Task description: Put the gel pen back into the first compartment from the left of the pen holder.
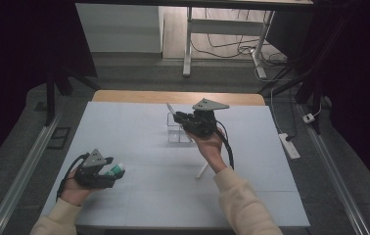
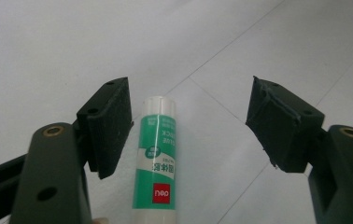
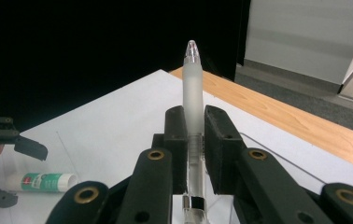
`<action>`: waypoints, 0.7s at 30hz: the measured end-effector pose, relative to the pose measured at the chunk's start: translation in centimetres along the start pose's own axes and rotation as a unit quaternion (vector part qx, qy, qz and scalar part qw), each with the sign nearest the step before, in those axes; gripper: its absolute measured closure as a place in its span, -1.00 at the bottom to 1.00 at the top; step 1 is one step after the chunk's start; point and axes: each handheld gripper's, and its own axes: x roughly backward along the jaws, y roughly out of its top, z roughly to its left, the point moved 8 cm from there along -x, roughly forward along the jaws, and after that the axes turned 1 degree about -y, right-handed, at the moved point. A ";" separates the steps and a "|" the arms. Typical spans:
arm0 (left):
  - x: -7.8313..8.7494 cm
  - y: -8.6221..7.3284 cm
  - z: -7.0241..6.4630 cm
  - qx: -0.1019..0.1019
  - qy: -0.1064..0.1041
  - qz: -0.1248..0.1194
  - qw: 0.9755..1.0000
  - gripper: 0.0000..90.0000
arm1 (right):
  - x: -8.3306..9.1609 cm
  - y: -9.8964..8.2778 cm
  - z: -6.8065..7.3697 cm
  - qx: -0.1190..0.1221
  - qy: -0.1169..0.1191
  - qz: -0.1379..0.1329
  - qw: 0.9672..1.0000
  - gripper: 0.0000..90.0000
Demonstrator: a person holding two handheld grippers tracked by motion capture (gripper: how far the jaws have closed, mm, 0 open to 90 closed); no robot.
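- High view: the left gripper point(image 1: 108, 177) sat low at the near left of the pale grey table top point(image 1: 139, 191), jaws spread, with a green-and-white glue stick with a white cap point(image 1: 115, 170) lying between them on the table. The right gripper point(image 1: 179, 117) was raised over the far middle of the table, above a small clear plastic box point(image 1: 177, 133), and pinched a frosted translucent pen point(image 1: 171, 109) that stuck out up and to the left. A white stick-like item point(image 1: 203, 170) lay on the table by the right forearm; too small to identify.
- Left gripper view: both black jaws stood wide apart. The glue stick point(image 2: 158, 163) lay lengthwise just beside the left pad point(image 2: 111, 126), cap pointing away; contact with that pad could not be judged. The right pad point(image 2: 277, 123) was well clear of it.
- Right gripper view: the jaws were pressed together on the pen point(image 3: 194, 93), its barrel upright between the pads, rounded clear tip uppermost. Farther off at left, the glue stick point(image 3: 44, 182) lay on the table between the left gripper's open jaws point(image 3: 6, 170).
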 end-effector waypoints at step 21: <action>-0.1 0.0 0.0 0.000 0.000 -0.001 1.000 -0.32 | -2.2 1.4 -1.5 -0.015 -0.004 -0.021 1.000 0.75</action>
